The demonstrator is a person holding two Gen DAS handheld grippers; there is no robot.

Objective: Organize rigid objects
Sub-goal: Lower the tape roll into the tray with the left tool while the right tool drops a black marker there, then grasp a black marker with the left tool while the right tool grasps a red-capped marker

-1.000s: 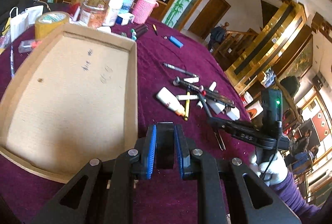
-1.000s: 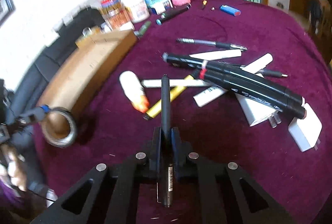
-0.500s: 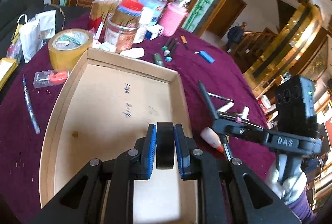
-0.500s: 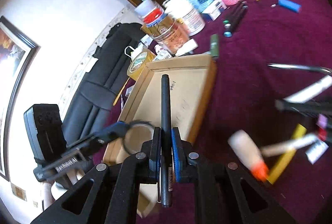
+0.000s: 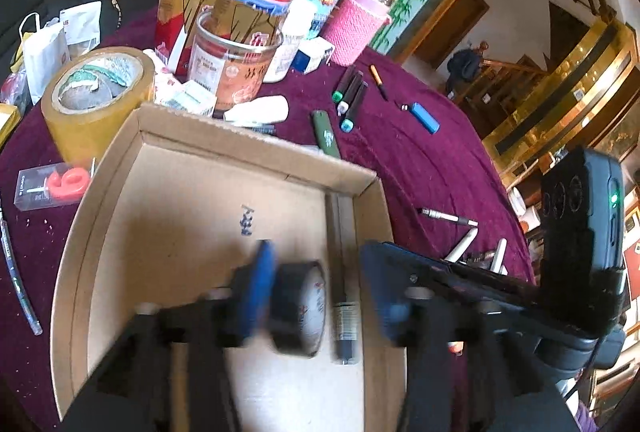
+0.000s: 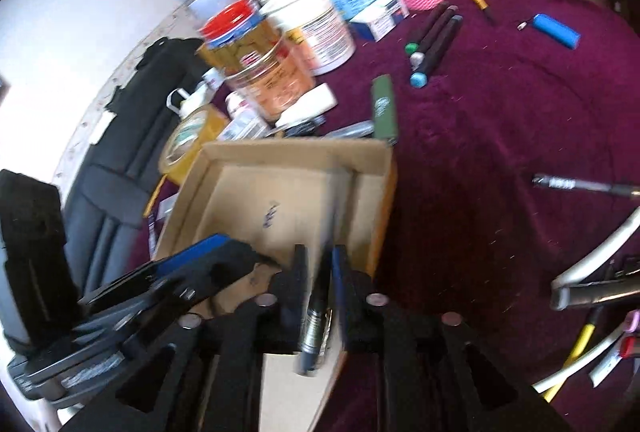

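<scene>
L gripper open, tape maybe loose

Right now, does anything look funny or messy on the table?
Yes. The black tape roll sits tipped on its edge in the cardboard box, not flat. Outside, pens and a blue lighter lie scattered across the purple cloth.

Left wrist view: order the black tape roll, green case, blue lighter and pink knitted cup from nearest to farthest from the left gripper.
1. Black tape roll, between the left gripper's fingers, over the cardboard box.
2. Green case, just beyond the box's far wall.
3. Blue lighter, farther right on the cloth.
4. Pink knitted cup, at the back.
</scene>
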